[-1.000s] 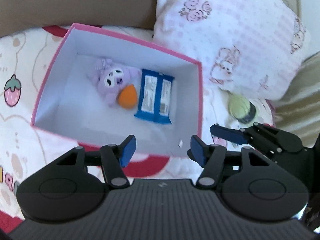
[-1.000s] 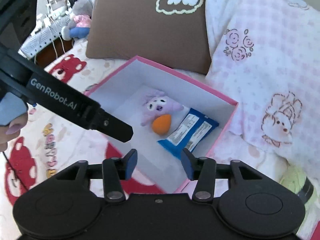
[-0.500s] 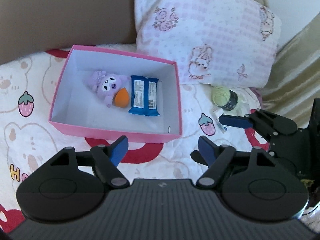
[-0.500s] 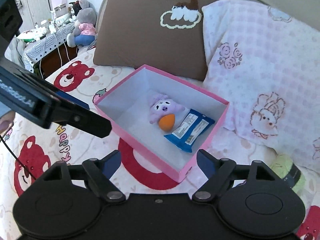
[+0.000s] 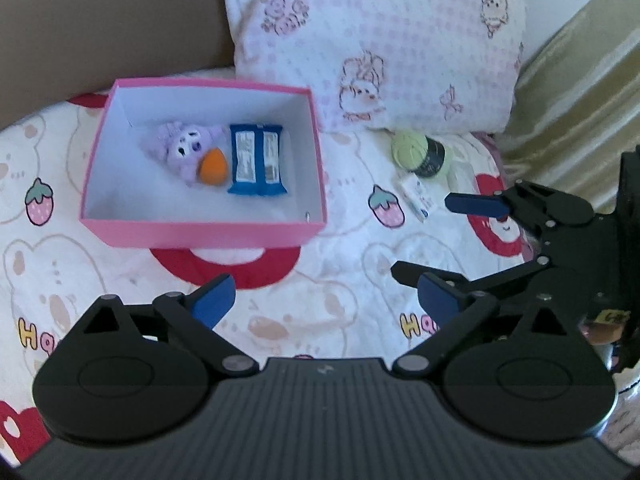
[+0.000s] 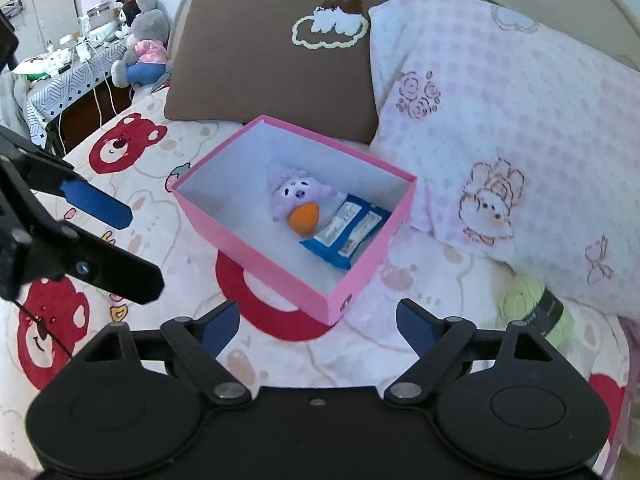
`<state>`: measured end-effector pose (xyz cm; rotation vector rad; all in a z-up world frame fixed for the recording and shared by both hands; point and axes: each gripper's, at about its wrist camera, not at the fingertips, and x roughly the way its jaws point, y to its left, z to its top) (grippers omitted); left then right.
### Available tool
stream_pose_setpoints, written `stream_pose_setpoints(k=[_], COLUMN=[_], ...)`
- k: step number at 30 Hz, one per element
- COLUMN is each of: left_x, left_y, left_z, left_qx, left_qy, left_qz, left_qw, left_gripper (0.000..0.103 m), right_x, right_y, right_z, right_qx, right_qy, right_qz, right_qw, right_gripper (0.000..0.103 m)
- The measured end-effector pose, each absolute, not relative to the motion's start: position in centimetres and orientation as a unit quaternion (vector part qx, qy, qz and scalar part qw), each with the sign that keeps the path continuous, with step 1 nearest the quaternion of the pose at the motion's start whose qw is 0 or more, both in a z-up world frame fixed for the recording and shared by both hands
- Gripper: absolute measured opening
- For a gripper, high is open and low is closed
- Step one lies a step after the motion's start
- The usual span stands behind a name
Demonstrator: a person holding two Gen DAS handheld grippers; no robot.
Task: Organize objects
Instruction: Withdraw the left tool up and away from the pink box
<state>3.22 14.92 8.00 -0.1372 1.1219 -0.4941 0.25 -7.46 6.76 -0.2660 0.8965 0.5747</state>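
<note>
A pink box (image 5: 200,232) (image 6: 256,256) sits on the bear-print bedspread. Inside lie a purple plush (image 5: 180,148) (image 6: 298,192), an orange egg-shaped piece (image 5: 213,168) (image 6: 305,216) and a blue snack packet (image 5: 256,164) (image 6: 346,232). My left gripper (image 5: 326,300) hovers in front of the box, its jaws opening wide with nothing between them. My right gripper (image 6: 320,324) hangs near the box's front corner, jaws also opening and empty. A green yarn ball (image 5: 416,152) (image 6: 532,308) and a small white-blue packet (image 5: 416,196) lie right of the box.
A brown pillow (image 6: 272,60) and a pink checked pillow (image 6: 500,120) stand behind the box. A side table with plush toys (image 6: 140,44) is at the far left. Gold fabric (image 5: 580,80) borders the bed's right side.
Both grippers have drawn back and upward from over the box, which looks smaller now. Both pairs of jaws have spread much wider. The yarn ball and small packet came into fuller view.
</note>
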Motion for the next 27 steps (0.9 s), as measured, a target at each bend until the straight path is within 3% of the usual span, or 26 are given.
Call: stream_pose_setpoints(k=[27], left_x=[0.1], left_y=[5.0], left_z=[6.6], left_qx=[0.021], left_qy=[0.560], left_qz=[-0.313], left_qw=[0.767], left_gripper=[0.101], right_x=[-5.3], right_y=[-15.9], right_z=[3.2], right_qx=[-0.136], right_qy=[0.476], right_qz=[0.232], right_qw=[0.837], right_gripper=[0.088])
